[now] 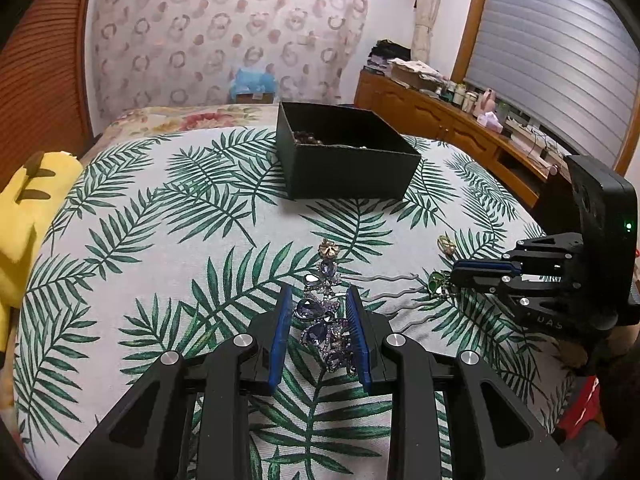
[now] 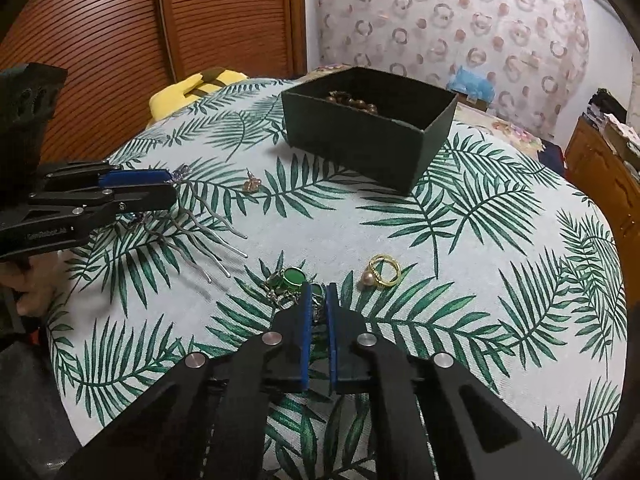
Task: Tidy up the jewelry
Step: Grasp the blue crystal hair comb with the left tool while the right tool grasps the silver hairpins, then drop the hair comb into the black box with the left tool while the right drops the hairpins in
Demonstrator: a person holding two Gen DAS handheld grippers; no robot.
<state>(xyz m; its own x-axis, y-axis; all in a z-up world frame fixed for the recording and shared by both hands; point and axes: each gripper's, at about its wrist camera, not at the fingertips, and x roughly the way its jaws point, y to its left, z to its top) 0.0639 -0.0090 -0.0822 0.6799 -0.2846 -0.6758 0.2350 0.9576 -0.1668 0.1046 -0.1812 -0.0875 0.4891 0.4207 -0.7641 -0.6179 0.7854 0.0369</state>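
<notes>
A purple jewelled hair comb (image 1: 326, 320) lies on the palm-leaf cloth, its grey metal prongs (image 2: 208, 236) pointing right. My left gripper (image 1: 320, 298) is open, with one finger on each side of the comb's jewelled head. My right gripper (image 2: 319, 292) is nearly closed around a green stone earring (image 2: 294, 278), which also shows in the left wrist view (image 1: 436, 284). A gold pearl ring (image 2: 382, 272) lies just right of it. A small gold earring (image 2: 251, 185) lies near the box. The dark open box (image 1: 344, 152) holds brown beads (image 2: 352, 102).
A yellow plush toy (image 1: 28, 216) lies at the left edge of the cloth-covered surface. A wooden sideboard (image 1: 440, 120) with clutter stands to the right. A slatted wooden door (image 2: 160, 32) and patterned curtain (image 1: 224, 32) are behind.
</notes>
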